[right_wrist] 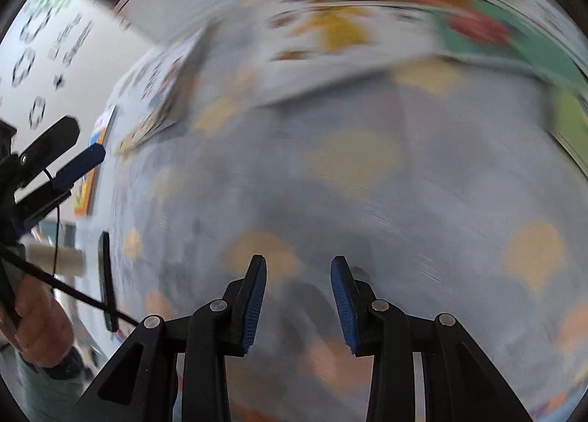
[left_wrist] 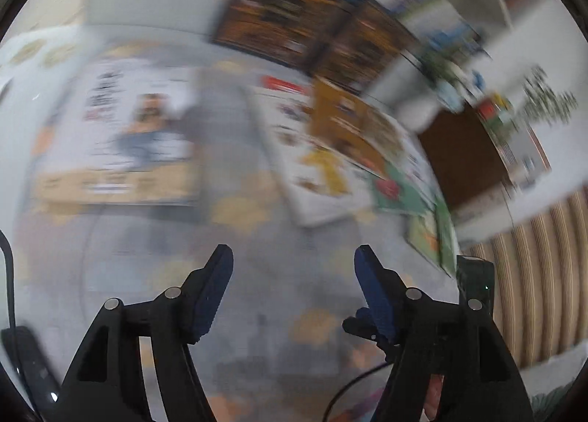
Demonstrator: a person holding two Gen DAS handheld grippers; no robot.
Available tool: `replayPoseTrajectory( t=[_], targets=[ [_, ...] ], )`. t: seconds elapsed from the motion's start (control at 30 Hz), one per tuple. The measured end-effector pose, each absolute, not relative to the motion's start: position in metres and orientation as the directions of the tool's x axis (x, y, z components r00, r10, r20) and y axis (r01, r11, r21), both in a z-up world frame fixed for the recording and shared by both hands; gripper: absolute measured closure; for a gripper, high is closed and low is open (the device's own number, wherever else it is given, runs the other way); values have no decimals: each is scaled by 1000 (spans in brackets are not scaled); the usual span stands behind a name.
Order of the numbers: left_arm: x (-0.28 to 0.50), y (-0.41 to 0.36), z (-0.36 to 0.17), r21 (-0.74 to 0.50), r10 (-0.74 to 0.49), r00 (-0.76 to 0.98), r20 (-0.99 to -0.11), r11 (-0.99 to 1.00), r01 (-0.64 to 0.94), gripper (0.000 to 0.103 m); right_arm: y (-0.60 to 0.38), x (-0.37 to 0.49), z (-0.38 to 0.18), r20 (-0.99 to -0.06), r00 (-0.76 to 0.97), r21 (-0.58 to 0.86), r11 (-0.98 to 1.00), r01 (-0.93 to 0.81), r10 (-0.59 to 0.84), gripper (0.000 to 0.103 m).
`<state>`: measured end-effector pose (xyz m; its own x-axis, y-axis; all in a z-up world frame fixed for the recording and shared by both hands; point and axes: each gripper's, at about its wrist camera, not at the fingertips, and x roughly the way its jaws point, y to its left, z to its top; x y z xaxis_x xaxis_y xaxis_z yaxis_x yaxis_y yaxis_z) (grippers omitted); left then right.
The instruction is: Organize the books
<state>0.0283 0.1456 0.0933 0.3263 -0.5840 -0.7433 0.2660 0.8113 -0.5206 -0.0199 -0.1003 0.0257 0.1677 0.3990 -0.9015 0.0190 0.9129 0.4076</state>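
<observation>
Both grippers are between books here! The left gripper [left_wrist: 294, 256] hangs released and empty, a white book [left_wrist: 121, 132] ahead to its left and a loose pile [left_wrist: 352, 150] ahead to its right. The right gripper [right_wrist: 298, 264] is narrowly parted, grasping nothing, with the pile [right_wrist: 367, 29] straight ahead. Heavy blur, so probably a reach. Next: line up on one edge.
</observation>
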Motion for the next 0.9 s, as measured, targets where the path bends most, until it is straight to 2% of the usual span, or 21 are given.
replayPoseTrajectory(
  t=[0.13,0.3,0.57,0.67,0.77,0.9],
  targets=[
    [18,59,96,-535,-626,233,-744,767,354,36,-189,-42,41,-885,245,441,883,163,397,60],
    [-1,-56,98,-507,-633,131,-763,712,486,36,-290,-62,57,-888,337,419,854,309,314,54],
    [-11,-198,88,-460,-600,54,-798,664,589,38,-435,-76,57,-919,382,304,789,534,96,54],
    [-7,-235,77,-451,-592,63,-804,674,585,39,-465,-67,54,-924,379,268,775,573,40,59],
    [1,-257,67,-444,-573,80,-815,708,549,43,-484,-64,52,-926,378,242,779,579,7,62],
    [4,-272,54,-412,-530,104,-841,755,510,56,-501,-63,43,-931,364,223,789,572,-1,62]
  ],
)
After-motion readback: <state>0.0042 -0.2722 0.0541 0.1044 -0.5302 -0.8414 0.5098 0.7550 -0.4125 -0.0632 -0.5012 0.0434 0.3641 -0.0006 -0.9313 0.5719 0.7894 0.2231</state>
